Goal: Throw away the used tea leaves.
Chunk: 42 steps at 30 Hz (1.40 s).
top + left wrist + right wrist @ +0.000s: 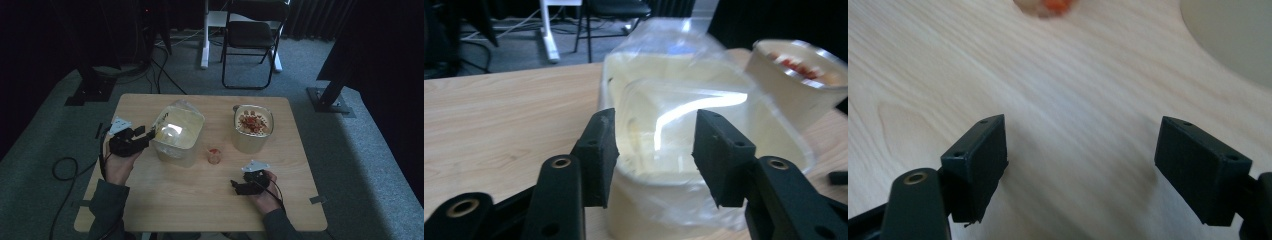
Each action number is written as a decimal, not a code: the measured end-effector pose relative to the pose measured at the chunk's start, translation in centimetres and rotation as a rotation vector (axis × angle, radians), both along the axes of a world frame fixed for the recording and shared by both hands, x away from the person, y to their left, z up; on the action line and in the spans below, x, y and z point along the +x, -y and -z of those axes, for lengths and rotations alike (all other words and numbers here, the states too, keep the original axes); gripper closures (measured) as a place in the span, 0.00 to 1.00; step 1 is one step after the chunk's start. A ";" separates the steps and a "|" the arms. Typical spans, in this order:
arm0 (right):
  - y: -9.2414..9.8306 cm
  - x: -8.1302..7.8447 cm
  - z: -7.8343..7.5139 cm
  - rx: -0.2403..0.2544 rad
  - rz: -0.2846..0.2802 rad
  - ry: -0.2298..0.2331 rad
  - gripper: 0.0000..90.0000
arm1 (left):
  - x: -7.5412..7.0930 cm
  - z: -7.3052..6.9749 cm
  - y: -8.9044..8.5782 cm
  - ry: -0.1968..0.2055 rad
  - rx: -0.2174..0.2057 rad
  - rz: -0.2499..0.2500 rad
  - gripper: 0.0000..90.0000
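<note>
While the left gripper [654, 150] has its jaws released astride the near rim of the bag-lined container [177, 132], not pressing it, that container stands toward the counter [150, 200] left edge. The right gripper [1080, 165] jaws gape over bare wood near the front edge, the small cup [214, 154] beyond them.

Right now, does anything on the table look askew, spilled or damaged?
Nothing is spilled. The one untidy thing is the clear plastic bag lining the left container: it bunches loosely above the rim. The right container and small cup stand upright.
</note>
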State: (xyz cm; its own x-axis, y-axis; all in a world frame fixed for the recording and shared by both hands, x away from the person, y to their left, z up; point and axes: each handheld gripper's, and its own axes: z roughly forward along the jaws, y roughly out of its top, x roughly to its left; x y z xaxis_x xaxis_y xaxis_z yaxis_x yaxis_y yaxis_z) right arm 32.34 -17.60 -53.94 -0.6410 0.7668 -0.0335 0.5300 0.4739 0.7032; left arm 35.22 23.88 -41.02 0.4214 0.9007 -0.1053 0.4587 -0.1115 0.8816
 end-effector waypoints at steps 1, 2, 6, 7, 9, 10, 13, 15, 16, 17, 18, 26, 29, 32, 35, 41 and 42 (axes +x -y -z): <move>-0.3 0.2 -0.2 0.004 -0.006 0.010 0.23 | -0.1 0.4 0.0 0.001 0.007 -0.005 0.58; -0.6 0.4 -0.5 0.015 -0.003 0.020 0.23 | -0.2 0.7 -0.1 0.002 0.009 -0.007 0.58; -1.8 1.4 -1.4 0.058 -0.012 0.044 0.24 | -1.0 2.3 -0.3 0.015 0.015 -0.012 0.58; -2.1 1.6 -1.6 0.064 -0.019 0.051 0.24 | -1.2 2.7 -0.3 0.020 0.007 -0.010 0.58; -2.9 2.0 -1.9 0.080 -0.036 0.073 0.24 | -1.7 3.6 -0.5 0.019 -0.001 -0.006 0.58; -3.2 2.2 -2.0 0.091 -0.044 0.083 0.25 | -1.9 4.0 -0.5 0.020 0.004 -0.008 0.58; -4.2 3.0 -2.2 0.124 -0.070 0.086 0.26 | -2.3 5.2 -0.6 0.007 0.001 -0.003 0.58; -4.8 3.5 -2.3 0.148 -0.076 0.107 0.28 | -2.3 5.9 -0.5 -0.008 0.020 -0.005 0.58; -5.0 3.8 -2.4 0.172 -0.073 0.104 0.28 | -2.3 6.2 -0.5 -0.014 0.025 -0.006 0.58; -5.2 4.1 -2.4 0.194 -0.069 0.107 0.29 | -2.3 6.5 -0.4 -0.021 0.026 -0.004 0.58; -5.3 4.4 -2.5 0.210 -0.063 0.114 0.30 | -2.2 6.8 -0.3 -0.027 0.030 0.001 0.58; -6.5 6.5 -2.3 0.247 -0.049 0.147 0.30 | -2.2 8.0 0.7 -0.048 0.050 0.028 0.58; -6.8 7.2 -2.2 0.254 -0.050 0.161 0.32 | -2.2 8.2 0.8 -0.052 0.052 0.032 0.58; -6.8 7.7 -1.8 0.292 -0.042 0.152 0.32 | -2.2 8.4 0.9 -0.058 0.050 0.033 0.58; -6.8 7.8 -1.7 0.306 -0.033 0.160 0.34 | -2.1 8.7 1.0 -0.064 0.050 0.036 0.58; -6.7 7.3 -1.9 0.298 -0.029 0.181 0.36 | -2.0 9.3 1.2 -0.082 0.057 0.041 0.58; -6.6 7.1 -2.1 0.303 -0.026 0.184 0.36 | -2.0 9.4 1.3 -0.086 0.061 0.042 0.58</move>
